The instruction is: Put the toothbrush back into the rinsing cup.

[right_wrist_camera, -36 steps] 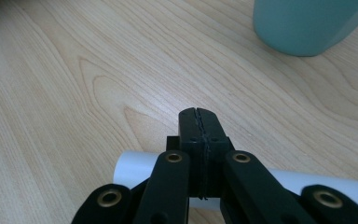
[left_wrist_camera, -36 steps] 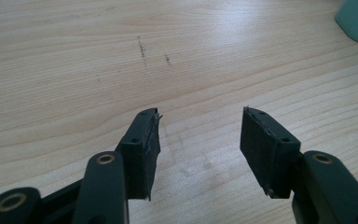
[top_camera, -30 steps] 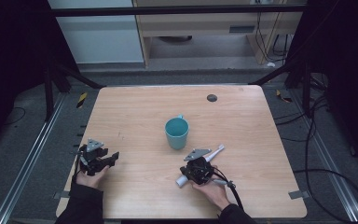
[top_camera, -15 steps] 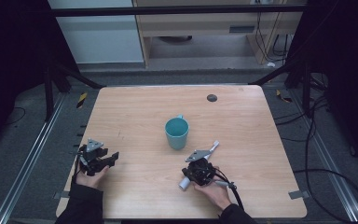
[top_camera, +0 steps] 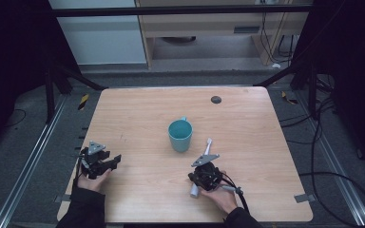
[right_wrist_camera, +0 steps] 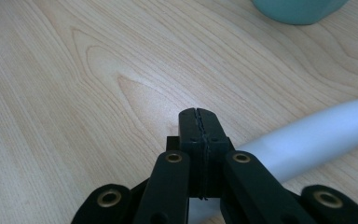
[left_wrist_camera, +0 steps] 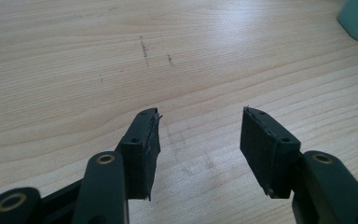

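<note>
Pressing its 2 jaws flat together with nothing between them, the right gripper [right_wrist_camera: 198, 116] sits just over a grey toothbrush [right_wrist_camera: 307, 140] lying on the table [top_camera: 138, 114] near the teal cup [top_camera: 179, 135]. The left gripper [left_wrist_camera: 199, 128] stands apart, empty.

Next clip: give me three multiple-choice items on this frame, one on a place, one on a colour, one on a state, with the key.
1. Where does the cup stand?
A. near the table's middle
B. at the left edge
C. on the floor

2. What colour is the cup?
A. red
B. teal
C. yellow

3. How do the left claw's jaws stand?
A. shut together
B. gripping the cup
C. open, nothing between

Key:
1 A, it stands mid-table, ahead of both hands.
2 B, teal in the high view.
3 C, bare wood shows between the jaws.
</note>
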`<control>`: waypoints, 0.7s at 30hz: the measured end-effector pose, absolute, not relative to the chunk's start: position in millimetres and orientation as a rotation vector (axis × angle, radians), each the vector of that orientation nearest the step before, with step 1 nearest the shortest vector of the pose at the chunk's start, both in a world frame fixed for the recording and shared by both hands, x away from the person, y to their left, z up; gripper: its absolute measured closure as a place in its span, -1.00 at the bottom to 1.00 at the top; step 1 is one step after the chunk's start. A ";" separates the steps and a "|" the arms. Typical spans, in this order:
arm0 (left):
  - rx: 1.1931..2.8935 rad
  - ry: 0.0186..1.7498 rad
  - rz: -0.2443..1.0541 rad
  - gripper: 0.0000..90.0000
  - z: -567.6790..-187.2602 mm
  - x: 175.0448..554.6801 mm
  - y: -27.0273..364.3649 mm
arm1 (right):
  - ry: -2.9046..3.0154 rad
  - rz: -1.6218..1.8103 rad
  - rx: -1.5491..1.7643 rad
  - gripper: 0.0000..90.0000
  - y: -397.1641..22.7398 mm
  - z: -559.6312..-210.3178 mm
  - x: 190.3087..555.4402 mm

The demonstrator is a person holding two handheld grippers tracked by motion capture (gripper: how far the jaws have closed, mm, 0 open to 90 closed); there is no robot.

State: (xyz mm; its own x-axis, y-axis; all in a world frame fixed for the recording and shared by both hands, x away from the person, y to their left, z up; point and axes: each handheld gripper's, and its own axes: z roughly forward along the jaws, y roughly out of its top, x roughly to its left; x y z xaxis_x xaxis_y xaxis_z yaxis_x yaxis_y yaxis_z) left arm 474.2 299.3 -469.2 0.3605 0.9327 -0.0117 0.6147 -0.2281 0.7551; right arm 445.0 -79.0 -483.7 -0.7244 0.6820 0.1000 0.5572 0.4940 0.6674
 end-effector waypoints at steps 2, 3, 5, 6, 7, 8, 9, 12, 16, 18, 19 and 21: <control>1.945 1.340 0.598 0.03 -469.3 474.2 299.3 | 2.558 1.041 1.073 1.00 -79.9 -483.7 445.0; 1.948 1.341 0.598 0.03 -469.2 474.2 299.3 | 2.559 1.042 1.074 1.00 -80.4 -483.6 445.1; 1.947 1.340 0.600 0.03 -469.4 474.3 299.1 | 2.560 1.040 1.077 1.00 -80.8 -483.3 444.8; 1.948 1.339 0.600 0.03 -469.4 474.3 299.1 | 2.563 1.039 1.078 1.00 -80.8 -483.3 444.6; 1.945 1.341 0.599 0.03 -469.4 474.2 299.0 | 2.562 1.037 1.079 1.00 -80.8 -483.2 444.4; 1.945 1.342 0.597 0.03 -469.4 474.2 299.1 | 2.564 1.036 1.076 1.00 -81.0 -483.3 444.4; 1.944 1.342 0.598 0.03 -469.4 474.2 299.2 | 2.564 1.034 1.077 1.00 -81.1 -483.2 444.2; 1.945 1.340 0.598 0.03 -469.3 474.2 299.4 | 2.565 1.038 1.074 1.00 -82.4 -483.3 444.0; 1.947 1.340 0.599 0.03 -469.1 474.1 299.3 | 2.564 1.033 1.081 1.00 -85.1 -483.5 443.6; 1.946 1.341 0.599 0.03 -469.1 474.1 299.4 | 2.563 1.029 1.089 1.00 -86.5 -483.7 443.4; 1.947 1.340 0.599 0.03 -469.1 474.2 299.4 | 2.562 1.029 1.094 1.00 -87.0 -483.7 443.3; 1.947 1.340 0.600 0.03 -469.1 474.1 299.3 | 2.559 1.027 1.098 1.00 -87.6 -484.0 443.3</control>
